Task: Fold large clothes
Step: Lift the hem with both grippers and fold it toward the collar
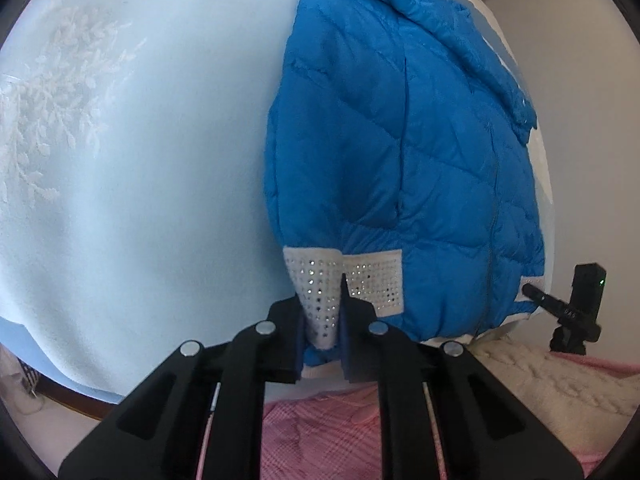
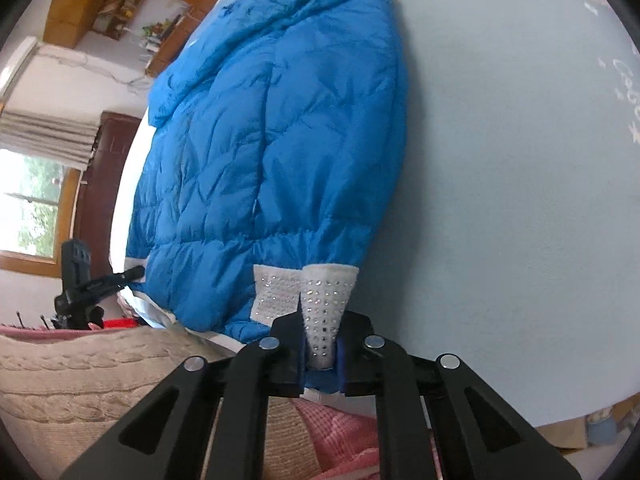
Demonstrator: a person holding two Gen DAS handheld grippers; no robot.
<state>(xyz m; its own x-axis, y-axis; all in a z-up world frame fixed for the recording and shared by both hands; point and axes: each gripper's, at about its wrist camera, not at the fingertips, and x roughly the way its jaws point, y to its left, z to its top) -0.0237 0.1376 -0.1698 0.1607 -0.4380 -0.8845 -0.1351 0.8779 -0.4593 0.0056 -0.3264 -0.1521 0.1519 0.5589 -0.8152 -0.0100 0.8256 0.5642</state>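
A pale blue sheet (image 1: pixel 160 160), cream knit (image 2: pixel 80 380), pink fabric (image 1: pixel 320 432), window (image 2: pixel 28 200).

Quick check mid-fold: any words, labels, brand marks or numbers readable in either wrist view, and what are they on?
None can be read for certain.
White script printed on the light blue bed cover: cut off at the edge of the right wrist view, too blurred to read.
Small pale marking on the other gripper's finger: too small to read.
Blue puffer jacket and its rhinestone cuffs: no lettering visible.
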